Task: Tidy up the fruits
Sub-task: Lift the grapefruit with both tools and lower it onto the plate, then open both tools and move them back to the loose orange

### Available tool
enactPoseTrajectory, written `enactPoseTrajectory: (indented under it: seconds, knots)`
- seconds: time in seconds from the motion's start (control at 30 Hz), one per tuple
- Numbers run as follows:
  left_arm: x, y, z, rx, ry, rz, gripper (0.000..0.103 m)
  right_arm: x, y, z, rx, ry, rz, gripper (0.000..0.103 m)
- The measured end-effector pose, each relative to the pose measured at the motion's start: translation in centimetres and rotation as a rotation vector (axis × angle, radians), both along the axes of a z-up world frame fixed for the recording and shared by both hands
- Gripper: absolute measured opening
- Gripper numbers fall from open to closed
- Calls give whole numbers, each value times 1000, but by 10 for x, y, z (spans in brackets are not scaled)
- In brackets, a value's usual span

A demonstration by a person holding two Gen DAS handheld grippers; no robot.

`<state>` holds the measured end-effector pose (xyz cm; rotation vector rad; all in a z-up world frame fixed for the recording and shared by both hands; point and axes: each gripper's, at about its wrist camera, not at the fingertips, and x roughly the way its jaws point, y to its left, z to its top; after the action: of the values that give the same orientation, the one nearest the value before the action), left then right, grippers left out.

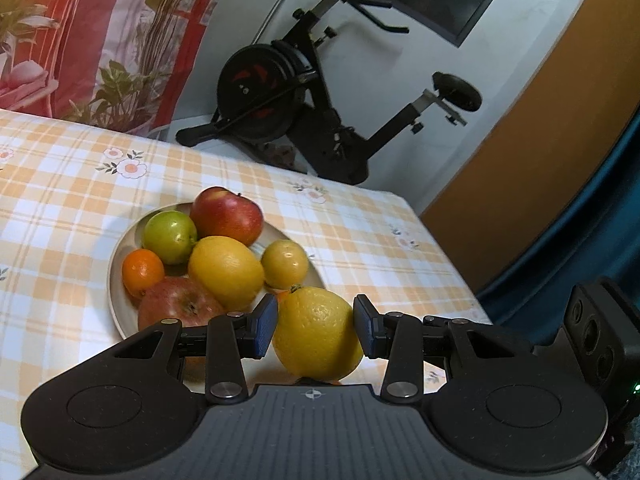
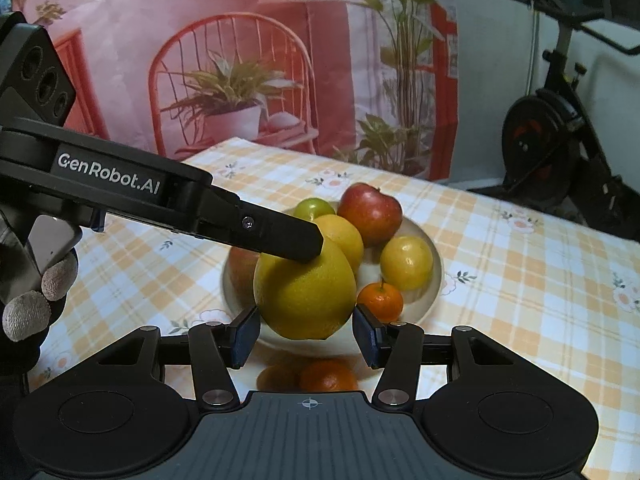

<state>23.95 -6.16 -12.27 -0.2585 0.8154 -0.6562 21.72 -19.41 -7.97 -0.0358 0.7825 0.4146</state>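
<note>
A checked orange-and-white cloth covers the counter [image 1: 60, 184], with a printed curtain and an exercise bike [image 1: 304, 92] behind.

The left hand-held gripper [image 1: 315, 326] clamps a large lemon [image 1: 318, 332] between its blue pads, just near-right of the plate [image 1: 120, 320], which already carries apples, citrus and a green fruit. In the right wrist view the right hand-held gripper [image 2: 306, 334] stands narrow around that same lemon; whether its pads press cannot be told. A small orange [image 2: 328, 374] lies under it on the cloth. The step looks like carrying the lemon to the plate; next calls for lowering it into a gap among the crowded fruit. Open cloth lies left and far; the counter's right edge is close.
</note>
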Motion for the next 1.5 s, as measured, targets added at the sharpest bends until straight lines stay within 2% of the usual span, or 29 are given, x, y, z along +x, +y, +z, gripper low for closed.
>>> enactPoseTrajectory:
  seconds: [0.3,0.67,1.5]
  knots:
    - [17,-3,-6,66,27,-1,43,22,0,-16,19,60,-11,47]
    - [24,-10,-14,110,52,4,43,32,-4,-31,43,108,-39,47]
    - [15,-9,-11,146,42,38,43,32,3,-33,20,108,-36,50]
